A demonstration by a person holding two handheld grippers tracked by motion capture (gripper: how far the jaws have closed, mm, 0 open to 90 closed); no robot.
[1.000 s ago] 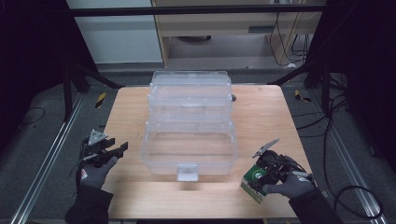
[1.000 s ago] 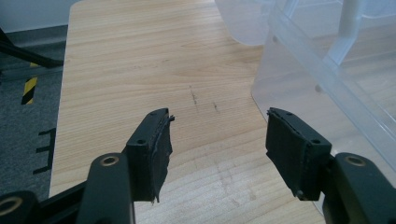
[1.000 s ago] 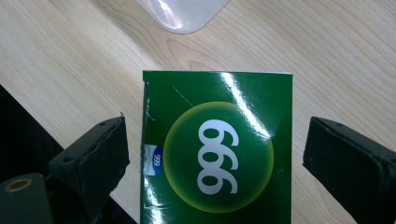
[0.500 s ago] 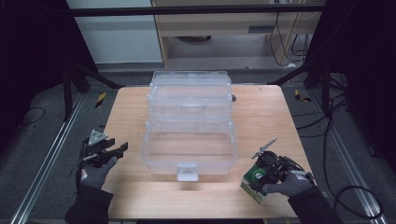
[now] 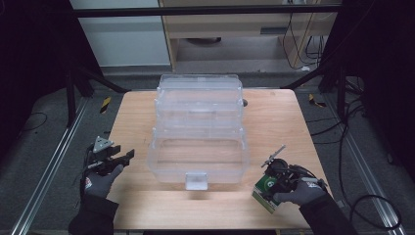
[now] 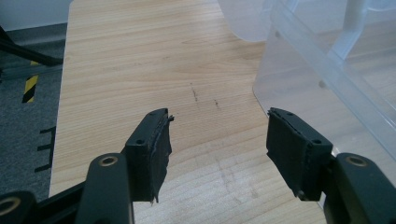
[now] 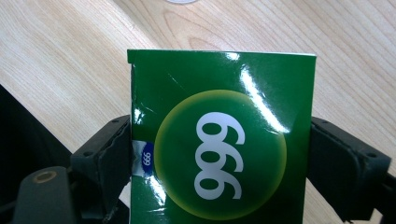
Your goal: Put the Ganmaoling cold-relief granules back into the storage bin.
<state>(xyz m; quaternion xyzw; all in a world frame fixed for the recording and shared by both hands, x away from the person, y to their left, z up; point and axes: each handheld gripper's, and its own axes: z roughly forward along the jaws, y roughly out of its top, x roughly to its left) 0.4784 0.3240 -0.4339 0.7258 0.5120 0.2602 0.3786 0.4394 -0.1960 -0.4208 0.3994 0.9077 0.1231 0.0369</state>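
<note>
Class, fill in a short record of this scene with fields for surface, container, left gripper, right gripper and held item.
surface: wooden table
container: clear plastic box, mid-table, lid open
left gripper: open, nothing between its jaws, beside the box
right gripper: shut on the green box
held item: green box, glossy, printed "999" in a yellow-green circle, near the table's front right

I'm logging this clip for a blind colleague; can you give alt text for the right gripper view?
A glossy green cardboard box printed with white "999" in a yellow-green circle is clamped between the right gripper's two black jaws. Behind it lies the light wooden table.
</note>
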